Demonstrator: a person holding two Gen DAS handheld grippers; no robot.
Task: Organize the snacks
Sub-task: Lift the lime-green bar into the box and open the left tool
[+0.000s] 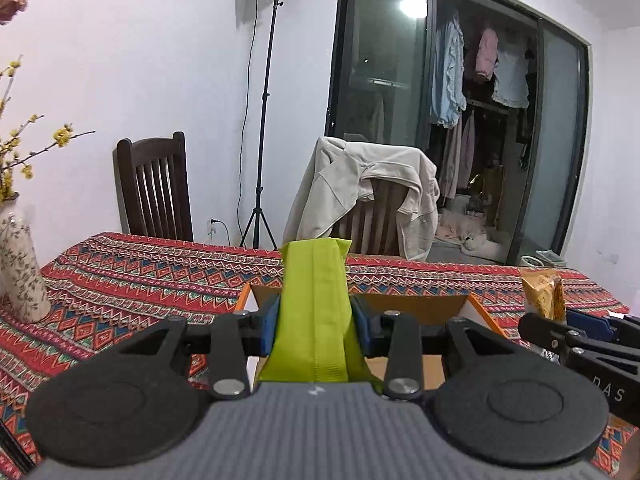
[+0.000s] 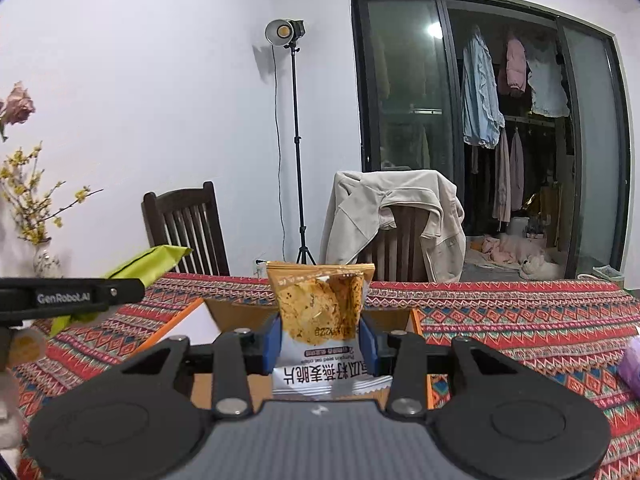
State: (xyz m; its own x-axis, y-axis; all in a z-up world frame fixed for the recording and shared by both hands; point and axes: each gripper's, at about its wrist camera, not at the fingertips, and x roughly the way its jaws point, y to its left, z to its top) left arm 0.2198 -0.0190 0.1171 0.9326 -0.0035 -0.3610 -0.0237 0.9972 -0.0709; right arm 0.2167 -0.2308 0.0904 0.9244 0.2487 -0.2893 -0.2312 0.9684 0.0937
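Now, going left to right, we see a vase (image 1: 20,264) at the left edge of the counter (image 1: 140,272). Our left claw (image 1: 316,326) is clamped on a green packet (image 1: 314,304), centre frame, above an open cardboard box (image 1: 420,304). Our right claw (image 2: 320,346) grips an orange-and-white snack bag (image 2: 320,304), centre frame over the same box, right of the green packet.

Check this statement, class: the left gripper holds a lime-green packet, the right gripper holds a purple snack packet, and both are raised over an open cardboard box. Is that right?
One detail is wrong. The right gripper holds an orange and white snack packet, not a purple one, as the right wrist view shows. The left gripper does hold the lime-green packet, over the cardboard box.
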